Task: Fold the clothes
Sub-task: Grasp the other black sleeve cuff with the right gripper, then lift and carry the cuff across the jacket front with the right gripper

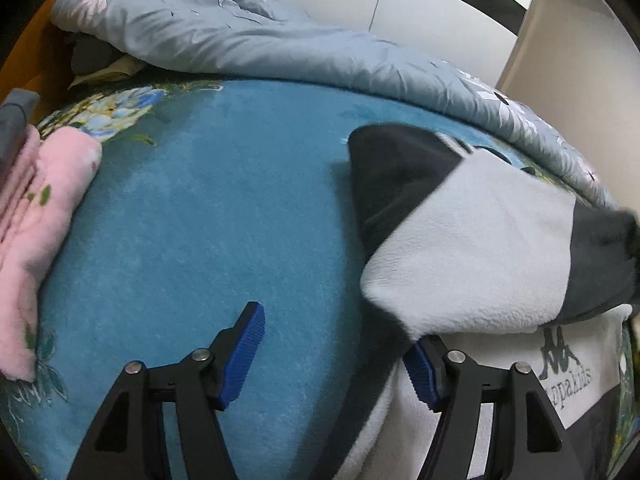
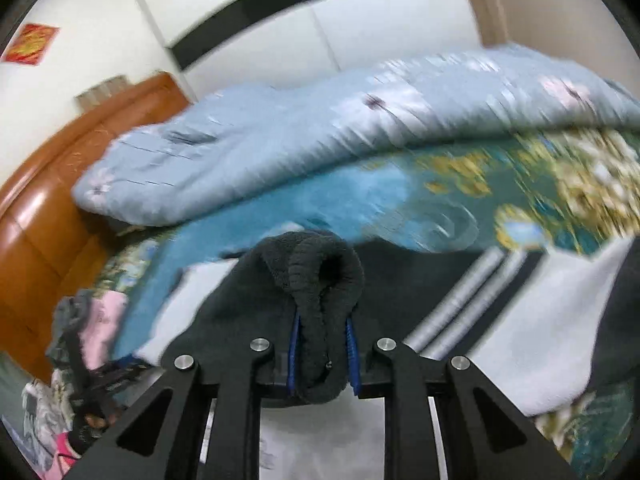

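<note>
My right gripper is clamped on a dark cuff of the fleece top (grey/white/black, logo side up), lifted over the teal bedspread. Left gripper hangs wide open w/ nothing in it, its right finger tucked under the fleece edge.

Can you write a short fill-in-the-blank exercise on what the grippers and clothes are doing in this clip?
1. The right gripper is shut on the dark ____ of the fleece sweatshirt.
2. The left gripper is ____, holding nothing.
3. The folded garment at the left edge of the teal blanket is ____ in colour.
4. The quilt bunched behind the blanket has a ____ print.

Missing words: cuff; open; pink; flower
</note>
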Demonstrator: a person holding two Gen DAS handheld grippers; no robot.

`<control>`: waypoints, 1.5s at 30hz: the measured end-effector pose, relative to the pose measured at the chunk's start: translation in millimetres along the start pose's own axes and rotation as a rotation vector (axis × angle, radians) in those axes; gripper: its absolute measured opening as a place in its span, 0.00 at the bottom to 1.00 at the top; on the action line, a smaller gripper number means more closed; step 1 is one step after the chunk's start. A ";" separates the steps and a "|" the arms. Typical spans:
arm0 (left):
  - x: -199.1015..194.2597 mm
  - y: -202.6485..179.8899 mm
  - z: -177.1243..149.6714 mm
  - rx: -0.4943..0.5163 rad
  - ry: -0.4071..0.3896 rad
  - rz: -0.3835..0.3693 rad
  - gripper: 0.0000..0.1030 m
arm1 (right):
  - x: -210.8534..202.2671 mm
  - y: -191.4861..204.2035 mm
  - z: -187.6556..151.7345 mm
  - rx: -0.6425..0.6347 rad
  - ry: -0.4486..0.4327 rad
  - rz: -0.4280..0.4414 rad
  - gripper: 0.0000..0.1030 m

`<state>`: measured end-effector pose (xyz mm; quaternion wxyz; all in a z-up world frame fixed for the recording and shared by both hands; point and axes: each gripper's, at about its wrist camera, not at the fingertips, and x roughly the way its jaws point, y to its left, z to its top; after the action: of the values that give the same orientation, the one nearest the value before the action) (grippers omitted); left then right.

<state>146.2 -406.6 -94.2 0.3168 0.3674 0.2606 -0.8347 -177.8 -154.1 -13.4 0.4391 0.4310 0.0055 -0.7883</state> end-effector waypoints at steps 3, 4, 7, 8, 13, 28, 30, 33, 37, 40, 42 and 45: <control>2.4 -0.9 -1.3 0.004 0.006 0.001 0.72 | 19.4 -30.8 -14.4 0.097 0.058 -0.002 0.19; 3.3 -1.2 -1.8 0.005 0.008 0.002 0.72 | 22.7 -32.5 -16.1 0.104 0.062 -0.001 0.19; 5.7 -2.0 -3.1 0.009 0.014 0.003 0.72 | 29.9 -39.6 -19.6 0.116 0.071 -0.006 0.20; 6.5 -2.3 -3.5 0.011 0.016 0.003 0.72 | 32.3 -41.9 -20.8 0.120 0.075 -0.008 0.20; 9.2 -3.6 -4.2 0.023 0.021 0.014 0.72 | 46.1 -51.2 -29.0 0.157 0.125 -0.048 0.20; -4.1 -8.8 -4.8 0.008 0.033 0.001 0.76 | -49.1 -75.4 -42.0 0.177 0.001 -0.103 0.29; -19.6 -14.0 -8.2 -0.010 0.004 -0.016 0.76 | -79.3 -99.0 -42.0 0.208 -0.065 -0.164 0.32; -43.7 -27.1 -10.5 -0.012 -0.073 -0.033 0.76 | -125.8 -147.6 -37.1 0.333 -0.205 -0.276 0.43; -58.9 -46.1 -10.0 0.007 -0.142 -0.052 0.76 | -158.9 -208.3 -32.2 0.536 -0.307 -0.354 0.44; -53.9 -57.0 -12.7 0.032 -0.139 -0.055 0.76 | -160.5 -240.7 -25.6 0.624 -0.316 -0.385 0.44; -43.2 -59.8 -17.0 0.034 -0.101 -0.062 0.76 | -155.2 -250.5 -19.9 0.632 -0.308 -0.402 0.44; -28.6 -63.8 -24.0 0.037 -0.059 -0.052 0.76 | -145.0 -259.0 -10.2 0.620 -0.292 -0.421 0.44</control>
<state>126.1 -338.6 -73.4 0.2956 0.3414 0.2449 -0.8580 -316.2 108.6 -16.4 0.1134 0.4160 -0.2069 -0.8782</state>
